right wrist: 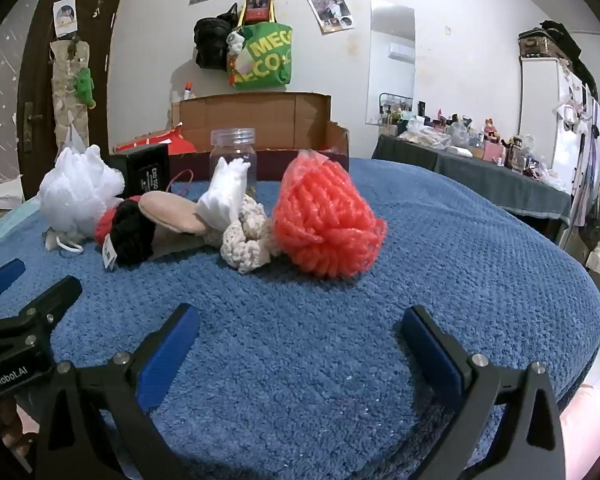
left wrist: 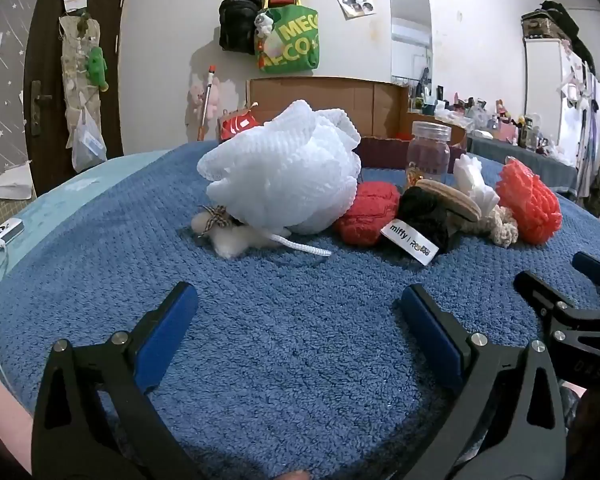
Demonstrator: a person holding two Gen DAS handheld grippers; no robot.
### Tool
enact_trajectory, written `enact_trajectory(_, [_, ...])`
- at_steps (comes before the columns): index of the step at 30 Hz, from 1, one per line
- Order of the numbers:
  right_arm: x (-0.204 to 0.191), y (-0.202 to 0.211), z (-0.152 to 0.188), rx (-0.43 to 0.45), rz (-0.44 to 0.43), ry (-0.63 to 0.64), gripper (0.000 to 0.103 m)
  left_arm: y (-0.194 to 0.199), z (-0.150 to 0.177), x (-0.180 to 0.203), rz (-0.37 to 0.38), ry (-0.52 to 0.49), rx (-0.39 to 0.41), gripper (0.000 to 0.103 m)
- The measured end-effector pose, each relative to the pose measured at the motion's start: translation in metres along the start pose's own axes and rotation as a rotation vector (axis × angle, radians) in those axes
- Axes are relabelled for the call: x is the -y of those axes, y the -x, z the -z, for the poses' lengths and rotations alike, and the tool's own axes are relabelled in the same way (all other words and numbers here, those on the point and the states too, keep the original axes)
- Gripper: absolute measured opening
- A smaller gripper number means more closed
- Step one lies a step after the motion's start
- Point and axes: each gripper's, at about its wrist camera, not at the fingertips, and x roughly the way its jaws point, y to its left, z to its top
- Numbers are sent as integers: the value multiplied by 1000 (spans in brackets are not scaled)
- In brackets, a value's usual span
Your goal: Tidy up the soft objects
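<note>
Puffs lie in a row across the towel, beyond both wide-open, empty grippers, left gripper facing the white one, right gripper nearer the coral one.

White and red mesh puffs lie heaped together.

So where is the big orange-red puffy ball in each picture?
Left wrist view: the orange-red mesh ball sits far right, at the end of the row of soft things on the blue towel.
Right wrist view: the same ball is near the middle, the closest soft thing to the camera.
Shared landmark: the clear plastic jar stands behind the pile in both views, left of the ball.
</note>
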Motion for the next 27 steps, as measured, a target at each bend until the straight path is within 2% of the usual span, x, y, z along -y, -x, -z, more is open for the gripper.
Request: enact_trajectory(27, [-1, 0, 0, -7, 2, 5, 103, 0, 0, 0, -2, -4, -5, 103])
